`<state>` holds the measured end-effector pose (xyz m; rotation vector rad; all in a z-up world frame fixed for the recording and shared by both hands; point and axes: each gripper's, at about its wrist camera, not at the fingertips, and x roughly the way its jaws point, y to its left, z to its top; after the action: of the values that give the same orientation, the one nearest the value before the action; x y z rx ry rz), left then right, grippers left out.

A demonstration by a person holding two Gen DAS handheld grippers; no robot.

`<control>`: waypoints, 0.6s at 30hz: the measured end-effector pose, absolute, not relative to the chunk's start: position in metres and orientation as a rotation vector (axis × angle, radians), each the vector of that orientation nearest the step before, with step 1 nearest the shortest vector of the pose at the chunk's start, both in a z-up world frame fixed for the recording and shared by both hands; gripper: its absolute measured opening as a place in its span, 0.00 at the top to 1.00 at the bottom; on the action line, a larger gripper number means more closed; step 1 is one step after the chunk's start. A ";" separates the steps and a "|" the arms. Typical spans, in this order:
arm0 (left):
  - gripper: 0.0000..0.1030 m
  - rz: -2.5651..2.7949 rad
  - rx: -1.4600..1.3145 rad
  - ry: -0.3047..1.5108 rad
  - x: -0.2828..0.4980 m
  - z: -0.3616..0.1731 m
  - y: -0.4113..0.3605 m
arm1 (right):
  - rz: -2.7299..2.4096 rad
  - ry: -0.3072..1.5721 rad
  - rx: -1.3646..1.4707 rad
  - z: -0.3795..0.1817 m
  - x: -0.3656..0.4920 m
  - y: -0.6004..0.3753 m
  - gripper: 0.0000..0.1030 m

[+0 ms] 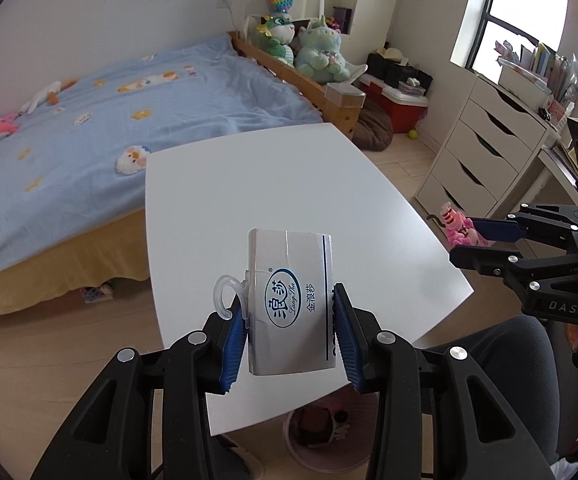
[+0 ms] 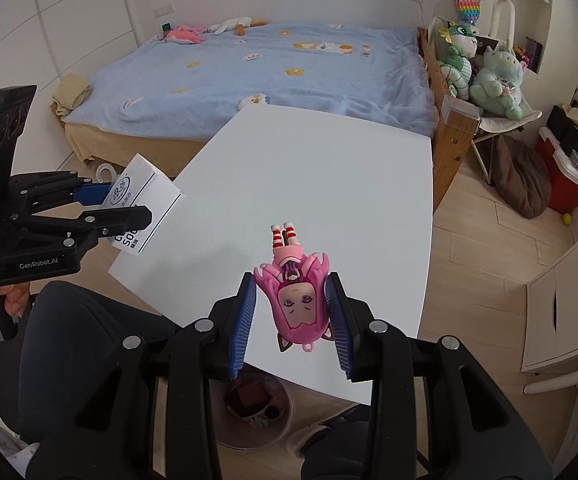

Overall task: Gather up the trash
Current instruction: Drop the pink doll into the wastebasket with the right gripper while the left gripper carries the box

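A: What can't you make out in the waste bin (image 1: 321,446)?

B: In the left wrist view the table (image 1: 289,184) edge and both gripper arms cover most of it. Dark lumps inside, too blurred to name. The right wrist view is no better; only part of its rim (image 2: 285,412) shows.

A: And the white box (image 1: 291,300)?

B: Its lower print is hidden behind the left gripper (image 1: 291,328) pad. From the right wrist view 1 finger covers the box's (image 2: 145,200) lettering, leaving "SOC" cut short.

A: The pink doll (image 2: 295,300)?

B: In the left wrist view, the right gripper's blue finger (image 1: 497,230) hides part of it (image 1: 463,228).
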<state>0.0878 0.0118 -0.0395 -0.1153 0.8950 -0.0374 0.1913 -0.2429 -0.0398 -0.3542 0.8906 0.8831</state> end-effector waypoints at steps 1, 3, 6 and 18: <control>0.61 -0.042 -0.117 0.885 0.084 -0.037 0.011 | 0.887 0.887 -0.350 -0.038 0.188 -0.245 0.65; 0.61 -0.044 -0.116 0.864 0.074 -0.033 0.010 | 0.897 0.878 -0.346 -0.035 0.181 -0.248 0.65; 0.61 -0.047 -0.115 0.839 0.061 -0.027 0.008 | 0.905 0.860 -0.343 -0.030 0.170 -0.252 0.65; 0.61 -0.065 -0.112 0.789 0.018 -0.023 -0.010 | 0.954 0.815 -0.330 -0.017 0.121 -0.276 0.65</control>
<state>0.0184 -0.0099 -0.0227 -0.1124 0.7891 -0.0648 0.1213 -0.2759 -0.0169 -0.3303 0.8147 0.9537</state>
